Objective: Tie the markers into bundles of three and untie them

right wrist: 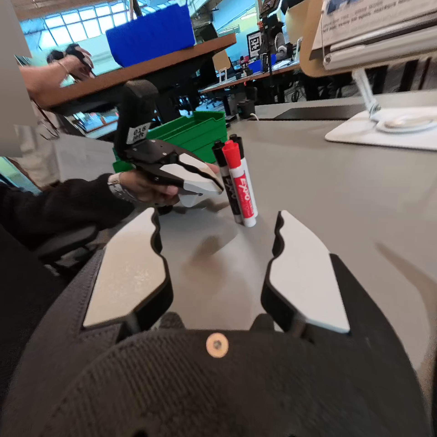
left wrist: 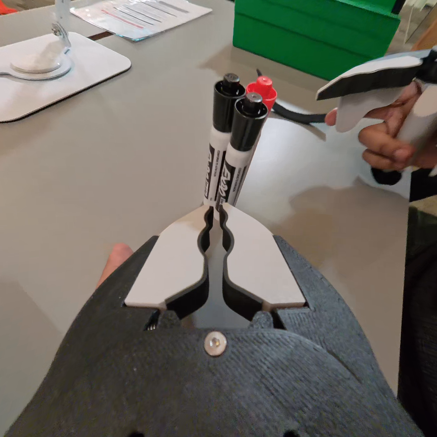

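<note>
The left gripper (left wrist: 216, 208) pinches three markers (left wrist: 230, 146) upright above the surface (left wrist: 94, 165), caps up, while the right gripper (right wrist: 217, 227), spread wide and empty, faces them nearby.

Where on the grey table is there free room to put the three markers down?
The widest bare patch lies between the left gripper and the white pad. A second lies in front of the right gripper. It is crowded by the green bins, where a black strap lies behind the markers.
</note>
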Available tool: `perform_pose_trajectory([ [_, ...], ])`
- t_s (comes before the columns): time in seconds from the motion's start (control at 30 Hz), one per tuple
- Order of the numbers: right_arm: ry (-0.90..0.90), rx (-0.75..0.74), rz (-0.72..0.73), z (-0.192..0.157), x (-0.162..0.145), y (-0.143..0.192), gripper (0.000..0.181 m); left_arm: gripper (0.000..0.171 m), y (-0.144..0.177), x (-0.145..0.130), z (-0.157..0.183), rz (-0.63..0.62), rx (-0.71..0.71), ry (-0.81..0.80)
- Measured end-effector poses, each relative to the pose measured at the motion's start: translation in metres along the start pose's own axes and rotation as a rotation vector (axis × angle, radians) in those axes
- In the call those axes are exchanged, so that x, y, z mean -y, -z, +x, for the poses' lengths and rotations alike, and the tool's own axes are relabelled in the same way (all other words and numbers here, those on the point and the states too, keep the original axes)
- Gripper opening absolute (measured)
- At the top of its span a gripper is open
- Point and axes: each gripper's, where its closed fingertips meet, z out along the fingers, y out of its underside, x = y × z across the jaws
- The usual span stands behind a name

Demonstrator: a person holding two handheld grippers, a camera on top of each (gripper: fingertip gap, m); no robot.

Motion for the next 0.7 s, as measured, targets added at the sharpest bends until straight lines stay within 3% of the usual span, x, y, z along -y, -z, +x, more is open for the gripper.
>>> perform_pose_trajectory([
  [0.2, 0.275, -0.049, -0.088, 0.009, -0.008, -0.050, 0.092, 0.006, 0.004, 0.008, -0.002, 0.057, -0.007, 0.034],
  [0.4, 0.144, 0.020, -0.101, 0.015, -0.005, -0.075, 0.090, 0.006, 0.006, 0.020, 0.006, 0.131, -0.058, 0.045],
  [0.7, 0.071, 0.065, -0.113, 0.021, -0.004, -0.086, 0.088, 0.010, 0.005, 0.024, 0.009, 0.179, -0.118, 0.085],
])
